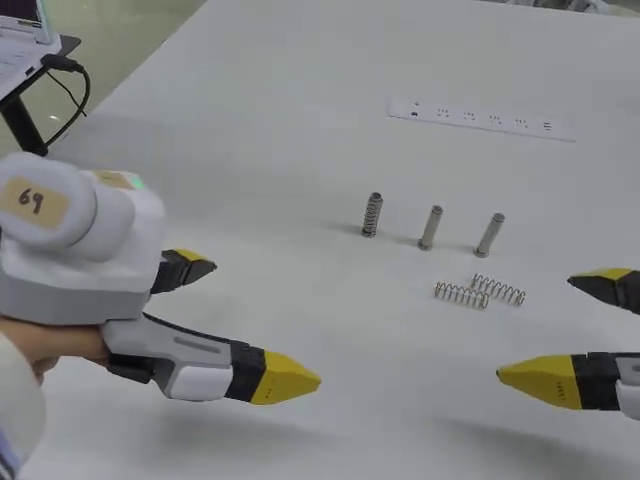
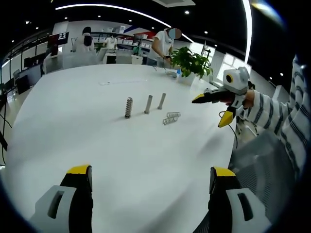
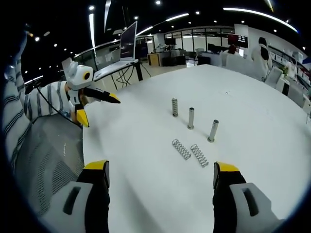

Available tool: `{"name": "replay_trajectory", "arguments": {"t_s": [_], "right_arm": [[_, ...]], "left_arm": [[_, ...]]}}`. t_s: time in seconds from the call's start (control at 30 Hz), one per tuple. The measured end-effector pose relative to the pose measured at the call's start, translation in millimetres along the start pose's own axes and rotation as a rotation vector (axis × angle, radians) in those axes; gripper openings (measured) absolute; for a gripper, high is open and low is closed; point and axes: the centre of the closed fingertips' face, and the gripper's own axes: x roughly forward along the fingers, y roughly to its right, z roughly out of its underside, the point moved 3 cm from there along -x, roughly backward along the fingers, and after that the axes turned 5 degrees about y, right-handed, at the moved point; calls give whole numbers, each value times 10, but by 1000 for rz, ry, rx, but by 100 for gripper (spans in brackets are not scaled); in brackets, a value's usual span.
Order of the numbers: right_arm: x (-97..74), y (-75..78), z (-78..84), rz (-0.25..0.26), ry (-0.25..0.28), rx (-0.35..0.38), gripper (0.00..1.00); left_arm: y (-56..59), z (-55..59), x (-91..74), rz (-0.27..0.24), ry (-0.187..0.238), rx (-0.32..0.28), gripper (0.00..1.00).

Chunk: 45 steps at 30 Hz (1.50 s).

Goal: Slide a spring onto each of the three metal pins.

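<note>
On the left, the left gripper [image 1: 262, 322] hangs over the white table [image 1: 250, 130], jaws wide apart and empty. Farther off stand three pins in a row: the left pin [image 1: 372, 214] already wears a spring, while the middle pin [image 1: 431, 227] and right pin [image 1: 490, 234] are bare. Just nearer lie the first loose spring [image 1: 461, 294] and the second loose spring [image 1: 498, 289], close together. The right gripper [image 1: 535, 328] is spread too, holding nothing. I judge one of the three done and two left.

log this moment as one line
left gripper open | right gripper open | left pin sprung | other two pins bare | two springs loose on table
</note>
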Motion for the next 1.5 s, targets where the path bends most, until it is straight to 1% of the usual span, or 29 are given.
{"name": "replay_trajectory", "arguments": {"t_s": [0.13,0.23,0.3,0.33,0.4,0.47,0.5,0.53,0.6,0.67,0.73,0.83,0.9,0.93,1.13,1.23,1.37,1.43,1.5], "right_arm": [[-54,-6,4,9,67,47,93],[-109,14,16,23,78,54,95],[-135,43,33,38,80,59,95],[-152,60,47,45,79,63,95],[-173,74,65,57,90,70,97],[-191,83,117,64,86,82,100],[-199,80,139,65,81,81,99],[-207,66,183,57,58,83,100],[-210,45,238,53,36,74,100],[-209,13,286,43,16,70,100],[-205,-3,309,40,10,76,100],[-200,-20,299,46,11,81,99],[-194,-49,263,44,20,76,99],[-189,-65,248,41,22,75,99],[-185,-81,229,36,21,63,98],[-193,-76,242,33,15,67,98],[-205,-59,244,36,12,71,97],[-209,-52,242,39,14,74,97],[-211,-47,246,41,13,75,97]], "left_arm": [[-17,-48,-6,-10,11,6,98],[-16,-58,-4,-14,10,6,98],[-5,-52,0,-13,1,7,98],[11,-44,3,-10,-8,11,98],[37,-41,10,-6,-8,16,98],[56,-38,19,-4,-10,11,98],[62,-38,23,-5,-10,12,98],[67,-38,26,-4,-9,15,98],[77,-35,33,-2,-11,16,98],[94,-37,47,3,-10,15,98],[107,-40,65,6,-9,16,98],[117,-40,86,12,-15,15,98],[133,-31,98,22,-31,4,98],[130,-38,110,23,-32,5,98],[136,-60,154,32,-39,28,98],[139,-75,183,39,-38,30,98],[147,-82,238,49,-45,49,98],[146,-108,273,56,-33,67,98],[160,-138,309,75,-23,90,98]]}}
